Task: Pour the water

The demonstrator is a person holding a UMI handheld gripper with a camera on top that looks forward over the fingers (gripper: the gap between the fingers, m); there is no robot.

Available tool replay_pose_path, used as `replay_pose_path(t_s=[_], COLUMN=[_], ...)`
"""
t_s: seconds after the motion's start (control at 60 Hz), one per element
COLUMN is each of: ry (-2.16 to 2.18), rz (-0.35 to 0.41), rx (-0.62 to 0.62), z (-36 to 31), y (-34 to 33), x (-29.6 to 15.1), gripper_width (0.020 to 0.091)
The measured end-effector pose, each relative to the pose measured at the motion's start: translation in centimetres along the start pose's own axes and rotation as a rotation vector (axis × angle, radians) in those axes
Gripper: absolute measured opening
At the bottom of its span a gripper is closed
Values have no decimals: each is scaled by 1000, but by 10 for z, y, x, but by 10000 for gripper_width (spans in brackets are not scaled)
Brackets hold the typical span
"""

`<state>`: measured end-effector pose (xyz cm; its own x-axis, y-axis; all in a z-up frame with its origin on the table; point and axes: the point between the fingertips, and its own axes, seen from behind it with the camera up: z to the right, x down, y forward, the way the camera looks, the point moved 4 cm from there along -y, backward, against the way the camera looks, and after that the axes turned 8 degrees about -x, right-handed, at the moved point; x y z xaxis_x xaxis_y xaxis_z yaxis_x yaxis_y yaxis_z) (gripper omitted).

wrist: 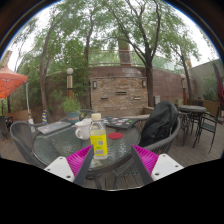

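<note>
**Bottle waited between the spread tongs**

The tongs [112, 160] stood spread at lower centre, pinching nothing. The bottle [98, 139], clear with yellowish liquid and a pale cap, stood upright on the glass tabletop [128, 140] at centre frame, just ahead of the pads. It probably was light, thin-walled and slippery; a mid-body hold looked safest. A cup [82, 130] sat left of it, contents unclear.

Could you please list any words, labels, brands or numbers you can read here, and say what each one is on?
No text can be read.
The clear plastic bottle with yellow label, standing on the glass patio table just ahead of the open gripper, bears print too small to read.
</note>
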<state>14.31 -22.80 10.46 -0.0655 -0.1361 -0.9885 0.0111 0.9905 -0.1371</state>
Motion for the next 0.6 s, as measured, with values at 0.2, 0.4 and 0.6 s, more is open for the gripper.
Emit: replay_pose_path(t_s=[0.2,0.4,0.6], ry=[-89,-148,-90], rz=[30,97,157], rx=[14,50,42], z=[-31,-36,-30], y=[93,147,166], x=[17,13,16], gripper_width=[832,756,492])
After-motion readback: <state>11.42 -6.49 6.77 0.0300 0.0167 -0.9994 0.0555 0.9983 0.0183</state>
